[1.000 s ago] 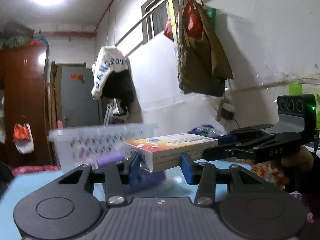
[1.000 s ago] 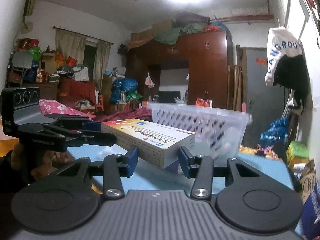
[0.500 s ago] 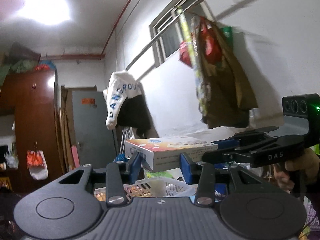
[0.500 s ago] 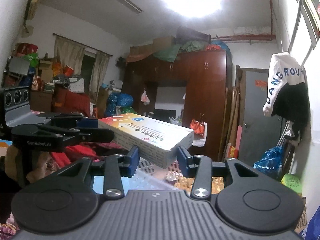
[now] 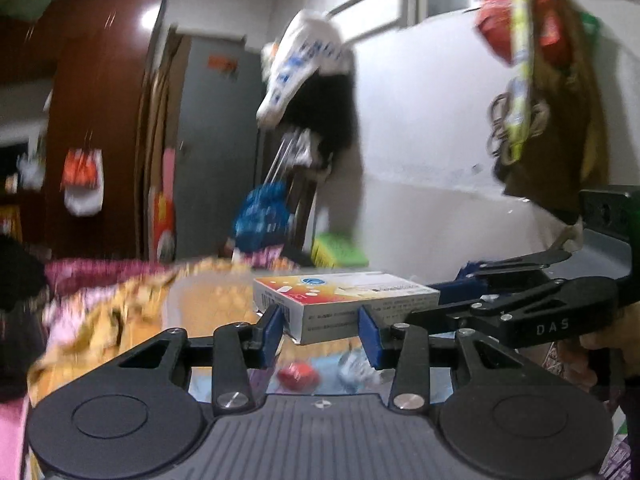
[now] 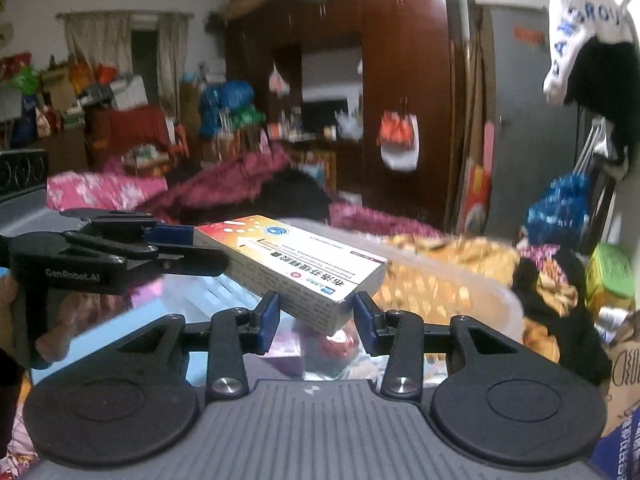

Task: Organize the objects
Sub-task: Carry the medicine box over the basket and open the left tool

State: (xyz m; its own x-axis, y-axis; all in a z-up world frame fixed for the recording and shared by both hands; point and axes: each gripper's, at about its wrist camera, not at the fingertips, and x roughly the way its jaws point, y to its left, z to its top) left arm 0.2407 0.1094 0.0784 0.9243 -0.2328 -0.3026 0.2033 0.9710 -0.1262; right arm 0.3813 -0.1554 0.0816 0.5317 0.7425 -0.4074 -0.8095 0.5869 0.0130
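Observation:
A flat white and orange medicine box (image 5: 344,304) is held level in the air by both grippers, one at each end. My left gripper (image 5: 320,330) is shut on its near end in the left wrist view. My right gripper (image 6: 316,314) is shut on the other end of the box (image 6: 296,256). Each gripper also shows in the other's view: the right one (image 5: 452,292) and the left one (image 6: 188,246). A clear plastic basket (image 6: 448,280) lies blurred under and behind the box, with a red object (image 5: 298,376) below.
A patterned yellow and pink bedspread (image 5: 120,304) lies to the left. A dark wooden wardrobe (image 6: 400,80) and a grey door (image 5: 216,140) stand behind. Bags and clothes hang on the white wall (image 5: 440,120) to the right. Blue and green bags (image 6: 560,208) sit by the wall.
Both grippers have tilted down with the box still between them. The basket and the bed have come back into view below, and the scene is motion blurred.

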